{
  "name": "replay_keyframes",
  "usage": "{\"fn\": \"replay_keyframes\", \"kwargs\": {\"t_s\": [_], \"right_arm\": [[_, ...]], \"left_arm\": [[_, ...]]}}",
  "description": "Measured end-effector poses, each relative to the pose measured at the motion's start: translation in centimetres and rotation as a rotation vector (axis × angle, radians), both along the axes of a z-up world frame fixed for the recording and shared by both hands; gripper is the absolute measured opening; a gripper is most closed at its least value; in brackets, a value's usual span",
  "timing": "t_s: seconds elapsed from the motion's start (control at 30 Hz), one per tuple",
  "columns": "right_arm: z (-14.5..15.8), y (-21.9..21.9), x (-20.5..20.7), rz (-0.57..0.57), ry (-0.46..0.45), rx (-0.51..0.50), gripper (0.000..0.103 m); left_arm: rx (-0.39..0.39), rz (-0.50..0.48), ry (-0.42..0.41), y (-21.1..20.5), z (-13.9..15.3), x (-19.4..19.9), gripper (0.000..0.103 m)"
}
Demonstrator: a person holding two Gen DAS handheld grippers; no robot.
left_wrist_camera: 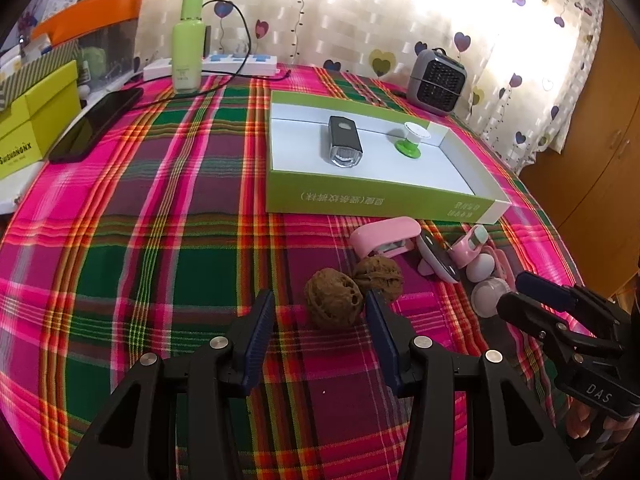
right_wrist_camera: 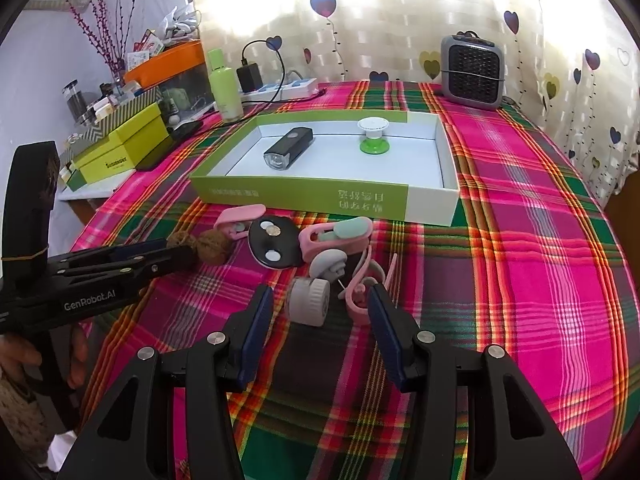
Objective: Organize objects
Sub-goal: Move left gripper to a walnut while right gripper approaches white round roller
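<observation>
A green and white box tray holds a black bike light and a green-based white knob. In front of it lie two walnuts, a pink stapler, a black oval disc, a pink clip toy and a grey-pink roller. My left gripper is open, its jaws either side of the near walnut. My right gripper is open around the roller.
A green bottle, a power strip, a phone and yellow-green boxes stand at the back left. A small grey heater stands at the back right. A plaid cloth covers the table.
</observation>
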State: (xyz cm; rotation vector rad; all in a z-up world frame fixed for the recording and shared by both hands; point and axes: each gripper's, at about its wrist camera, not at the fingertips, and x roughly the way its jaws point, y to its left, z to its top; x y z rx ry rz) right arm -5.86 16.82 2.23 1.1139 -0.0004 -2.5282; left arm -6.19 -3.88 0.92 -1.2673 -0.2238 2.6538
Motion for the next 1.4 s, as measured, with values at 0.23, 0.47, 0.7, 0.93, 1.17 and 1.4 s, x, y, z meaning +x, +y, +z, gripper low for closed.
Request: {"fn": "replay_keyframes", "kwargs": {"t_s": [0.23,0.47,0.7,0.93,1.17,1.4], "right_arm": [[0.5,0.2,0.5,0.006,0.025,-0.041,0.050],[0.3,-0.5,0.6,0.040,0.025,-0.058,0.050],[-0.2,-0.9,0.4,0.047,0.007,-0.044,0.045],[-0.6,-1.4,-0.2,0.039,-0.016,-0.017,0.038],[-0.9,-1.4,-0.3,0.031,-0.034,0.004,0.027],[-1.0,-1.4,-0.4,0.031,-0.043,0.000,0.023]], "left_arm": [[-0.003,0.000,0.002,0.0,0.0,-0.3,0.046],[-0.003,-0.001,0.010,0.0,0.0,-0.5,0.046],[-0.001,-0.001,0.010,0.0,0.0,-0.4,0.046],[-0.002,-0.002,0.011,0.0,0.0,-0.4,0.046],[-0.002,-0.002,0.011,0.0,0.0,-0.5,0.046],[0.002,-0.002,0.010,0.0,0.1,-0.6,0.036]]}}
